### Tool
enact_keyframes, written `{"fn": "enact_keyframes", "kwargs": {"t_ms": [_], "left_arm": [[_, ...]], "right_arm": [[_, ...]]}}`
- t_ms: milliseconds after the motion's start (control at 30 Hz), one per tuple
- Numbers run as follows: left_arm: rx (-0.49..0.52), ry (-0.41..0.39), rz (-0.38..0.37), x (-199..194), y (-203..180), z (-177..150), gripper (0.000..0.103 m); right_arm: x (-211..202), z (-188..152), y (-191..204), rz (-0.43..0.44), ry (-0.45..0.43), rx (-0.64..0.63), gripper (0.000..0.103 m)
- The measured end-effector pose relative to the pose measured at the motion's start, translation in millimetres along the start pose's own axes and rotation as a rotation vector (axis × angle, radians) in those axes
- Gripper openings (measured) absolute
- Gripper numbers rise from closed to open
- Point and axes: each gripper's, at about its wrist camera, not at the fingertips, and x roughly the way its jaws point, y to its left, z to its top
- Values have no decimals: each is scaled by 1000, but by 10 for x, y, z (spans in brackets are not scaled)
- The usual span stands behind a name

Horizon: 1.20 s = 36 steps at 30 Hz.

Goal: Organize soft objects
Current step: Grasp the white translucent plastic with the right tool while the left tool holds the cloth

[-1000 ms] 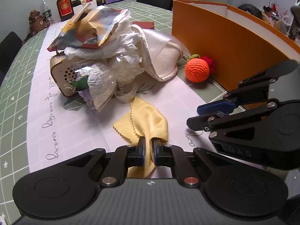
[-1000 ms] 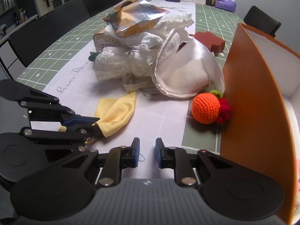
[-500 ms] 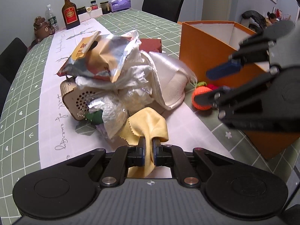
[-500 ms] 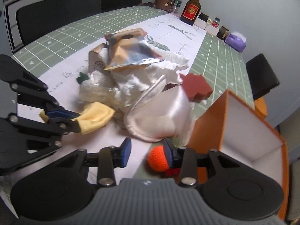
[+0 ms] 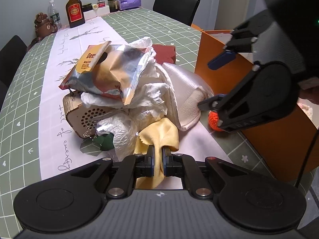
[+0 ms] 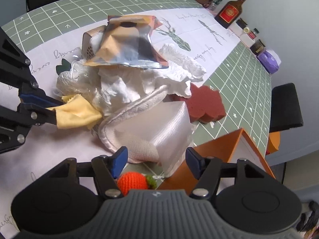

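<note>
Little is judged done: the yellow cloth (image 5: pixel 159 133) is clamped in the left hand-held gripper (image 5: pixel 158 164) beside the mid-worktop pile, the right hand-held gripper (image 6: pixel 154 160) is spread empty above the crocheted orange (image 6: pixel 132 182) by the orange box (image 5: pixel 279 139).

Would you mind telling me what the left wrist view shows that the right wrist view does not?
Only the left wrist view shows the left gripper from behind, shut on the yellow cloth.

Only the right wrist view shows the right gripper with its fingers wide apart above the crocheted orange.

Both show the snack bag, the white slipper and the orange box.
</note>
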Motion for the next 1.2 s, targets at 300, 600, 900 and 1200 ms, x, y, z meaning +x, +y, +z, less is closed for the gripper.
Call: {"fn": "enact_keyframes", "kwargs": {"t_ms": [300,600,900,1200], "left_arm": [[-11,14,2,6,21,30,8],[-5,2,19,-103,-51,5,8],[19,-61,60,-432,-212,-63,8],[46,-122,97,-727,-412,-104,8]], "right_arm": [[233,118,-91,19,12,5,6],[-179,118,-95,-17,-62,29,0],[-715,37,27,-52,-133,20,0],[-1108,-158,192,-65,-166,-9,0]]}}
